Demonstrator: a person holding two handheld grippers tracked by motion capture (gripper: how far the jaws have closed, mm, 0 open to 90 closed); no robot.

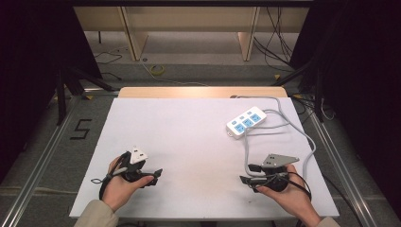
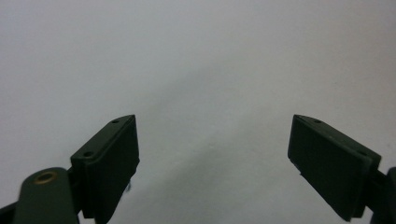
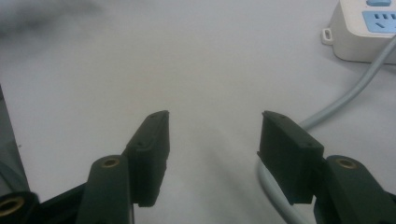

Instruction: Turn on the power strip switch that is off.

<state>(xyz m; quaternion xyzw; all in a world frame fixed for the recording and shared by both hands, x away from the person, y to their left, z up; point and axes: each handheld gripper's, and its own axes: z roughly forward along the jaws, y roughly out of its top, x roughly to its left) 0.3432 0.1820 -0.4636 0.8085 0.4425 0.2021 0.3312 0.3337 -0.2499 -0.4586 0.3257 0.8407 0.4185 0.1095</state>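
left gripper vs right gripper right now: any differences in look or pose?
The left gripper carries a white piece on top; the right gripper carries a grey three-cornered plate. In the high view the left gripper points right across the white table, and the right gripper points left. The grey cable of the power strip runs close by the right gripper; bare table lies before the left. Both are open, hand-held and empty.

I see matt white table sheet (image 1: 189, 142), glossy white plastic power strip (image 1: 246, 122) upper right, smooth grey rubbery cable (image 1: 283, 118), matt black plastic left gripper (image 2: 214, 140) and right gripper (image 3: 212, 140) jaws
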